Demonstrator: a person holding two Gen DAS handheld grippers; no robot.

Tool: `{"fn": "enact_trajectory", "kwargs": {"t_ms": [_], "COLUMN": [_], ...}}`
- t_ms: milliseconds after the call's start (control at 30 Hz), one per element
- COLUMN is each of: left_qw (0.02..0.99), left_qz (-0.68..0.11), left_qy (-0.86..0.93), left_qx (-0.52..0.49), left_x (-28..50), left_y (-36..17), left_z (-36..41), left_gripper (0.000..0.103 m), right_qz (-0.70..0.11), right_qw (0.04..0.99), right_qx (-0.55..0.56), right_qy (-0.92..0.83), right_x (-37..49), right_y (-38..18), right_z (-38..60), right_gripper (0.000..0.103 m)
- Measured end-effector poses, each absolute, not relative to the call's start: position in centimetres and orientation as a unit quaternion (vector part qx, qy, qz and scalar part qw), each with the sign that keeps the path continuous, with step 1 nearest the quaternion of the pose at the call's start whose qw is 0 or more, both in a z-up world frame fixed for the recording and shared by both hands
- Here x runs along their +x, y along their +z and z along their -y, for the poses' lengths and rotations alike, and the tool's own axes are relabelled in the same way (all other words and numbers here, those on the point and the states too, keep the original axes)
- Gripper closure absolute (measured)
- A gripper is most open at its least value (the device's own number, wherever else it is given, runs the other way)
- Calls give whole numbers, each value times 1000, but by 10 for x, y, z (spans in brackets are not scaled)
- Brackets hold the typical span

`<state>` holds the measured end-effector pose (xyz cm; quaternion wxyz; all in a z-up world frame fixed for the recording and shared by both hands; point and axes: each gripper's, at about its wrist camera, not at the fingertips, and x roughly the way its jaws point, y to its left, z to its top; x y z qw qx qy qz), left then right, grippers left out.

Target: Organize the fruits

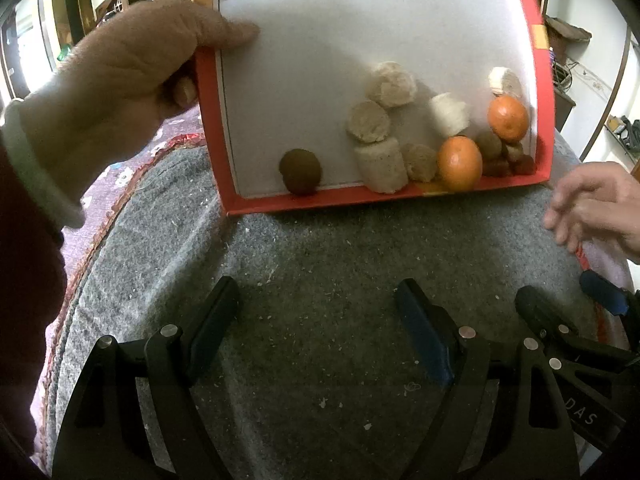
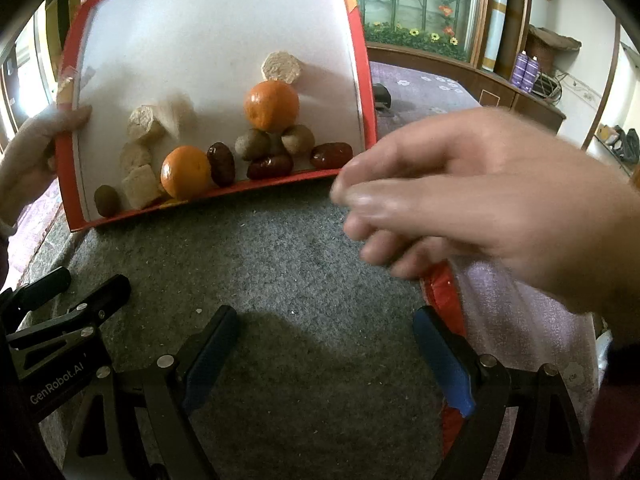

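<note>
Fruits (image 2: 271,106) lie piled against the lower rim of a tilted red tray (image 1: 218,128), which a bare hand (image 1: 120,76) grips. I note both my left hand-held gripper (image 1: 316,312) and right hand-held gripper (image 2: 326,332) resting with jaws spread wide, empty, on the grey mat (image 1: 320,248).

I count one red-rimmed tray (image 2: 362,92); two oranges (image 2: 272,105) (image 2: 185,172); three dark red dates (image 2: 221,163) (image 2: 270,167) (image 2: 331,155); about four brown kiwis (image 2: 107,200) (image 2: 253,144) (image 2: 298,138) (image 2: 276,145), one partly hidden; roughly six pale cut fruit chunks (image 1: 391,84) (image 1: 368,122) (image 1: 380,164) (image 1: 419,161) (image 1: 449,114) (image 1: 505,82); two bare hands (image 1: 132,76) (image 2: 472,192); two grippers (image 1: 316,316) (image 2: 326,344).
</note>
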<state>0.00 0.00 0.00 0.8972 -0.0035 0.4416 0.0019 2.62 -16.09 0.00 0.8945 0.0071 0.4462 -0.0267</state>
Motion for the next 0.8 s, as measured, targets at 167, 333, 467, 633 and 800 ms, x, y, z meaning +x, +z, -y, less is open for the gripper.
{"fn": "enact_trajectory", "kwargs": {"t_ms": [167,333,467,633,800], "left_qw": [897,897,897,897,897], "left_qz": [-442,-442,-442,-442,-441], "left_qy": [2,2,2,2,2], "left_qx": [-3,-4,-3,-3,-3], "left_x": [0,0,0,0,0], "left_y": [0,0,1,0,0], "left_z": [0,0,0,0,3], "left_gripper": [21,21,21,21,21], "right_qz": [-446,-446,-447,-447,-447], "right_qw": [894,894,894,894,894], "right_qx": [7,7,7,7,7], "right_qy": [-27,-27,-26,-27,-27], "right_x": [26,26,26,26,26], "right_y": [0,0,0,0,0], "right_z": [161,161,161,163,162], "right_gripper": [14,14,14,13,13]}}
